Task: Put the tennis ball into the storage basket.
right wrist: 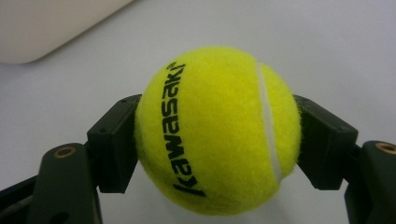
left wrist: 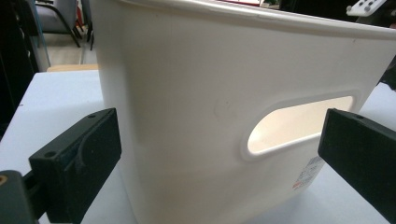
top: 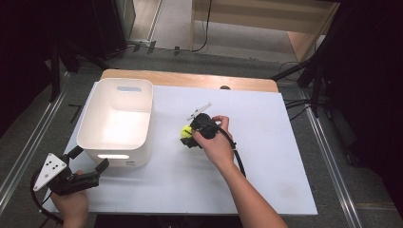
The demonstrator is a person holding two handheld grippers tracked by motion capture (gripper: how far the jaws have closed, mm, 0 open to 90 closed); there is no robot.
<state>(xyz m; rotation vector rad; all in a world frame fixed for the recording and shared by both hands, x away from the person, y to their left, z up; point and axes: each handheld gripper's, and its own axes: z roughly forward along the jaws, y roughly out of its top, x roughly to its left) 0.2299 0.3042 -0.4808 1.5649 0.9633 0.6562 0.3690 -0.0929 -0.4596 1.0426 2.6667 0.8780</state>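
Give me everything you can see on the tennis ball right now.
The tennis ball is bright yellow-green and fuzzy like felt, with a white curved seam and black "Kawasaki" lettering running up its side. It looks round and undamaged. The right hand-held gripper is shut on it, one black pad pressed against each side. In the high view it sits over the white table, right of the white bin; whether it still rests on the surface cannot be told.

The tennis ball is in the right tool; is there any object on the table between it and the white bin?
Nothing visible stands between them. The right tool is shut on the tennis ball, and only bare table lies between the ball and the white bin. The bin's top is open.
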